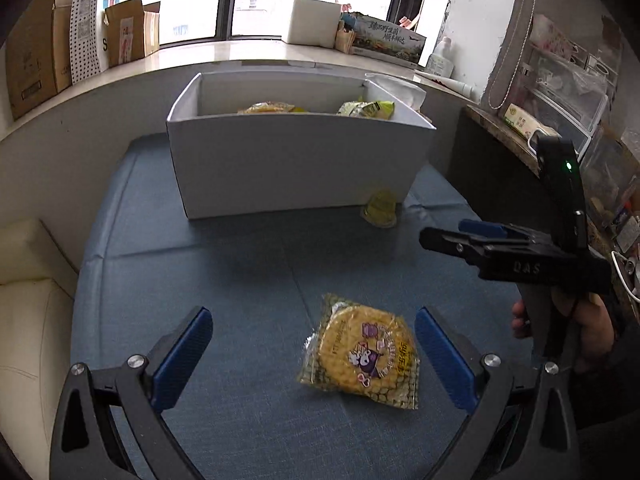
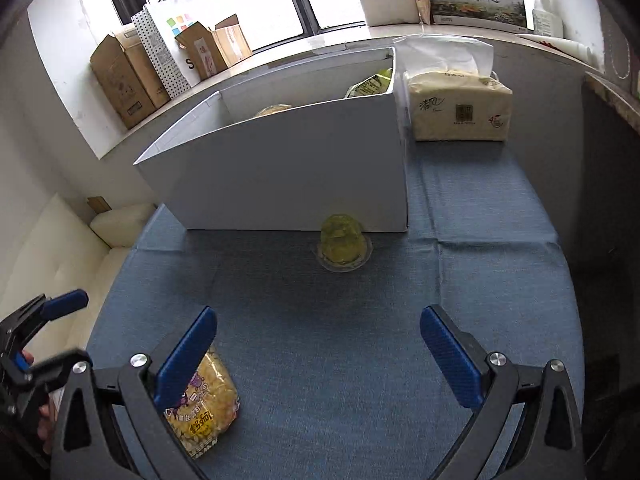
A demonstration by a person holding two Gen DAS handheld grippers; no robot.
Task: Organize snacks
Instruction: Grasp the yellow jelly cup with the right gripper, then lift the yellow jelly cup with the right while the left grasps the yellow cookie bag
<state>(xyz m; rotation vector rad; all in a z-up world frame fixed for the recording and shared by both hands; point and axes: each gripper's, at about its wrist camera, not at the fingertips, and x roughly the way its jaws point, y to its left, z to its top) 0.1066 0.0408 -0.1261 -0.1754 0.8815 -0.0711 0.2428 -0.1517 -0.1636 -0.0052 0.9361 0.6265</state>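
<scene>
Blue cloth (image 1: 240, 280) covers my table; "DAS" marks my right gripper (image 1: 440, 236). Only its camera shows the tissue pack (image 2: 460, 110). Both jaws apart, left gripper (image 1: 314, 344) over the cracker pack (image 1: 360, 356).

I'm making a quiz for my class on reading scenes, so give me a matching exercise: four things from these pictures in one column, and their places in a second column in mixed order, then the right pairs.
Things:
1. yellow snack pack
2. jelly cup
3. tissue pack
4. cardboard boxes

Places:
A. on the window ledge
B. on the blue cloth, against the front wall of the white box
C. beside the white box, on its right
D. on the blue cloth, in front of the open left tool

Pairs: 1-D, 2-B, 3-C, 4-A
</scene>
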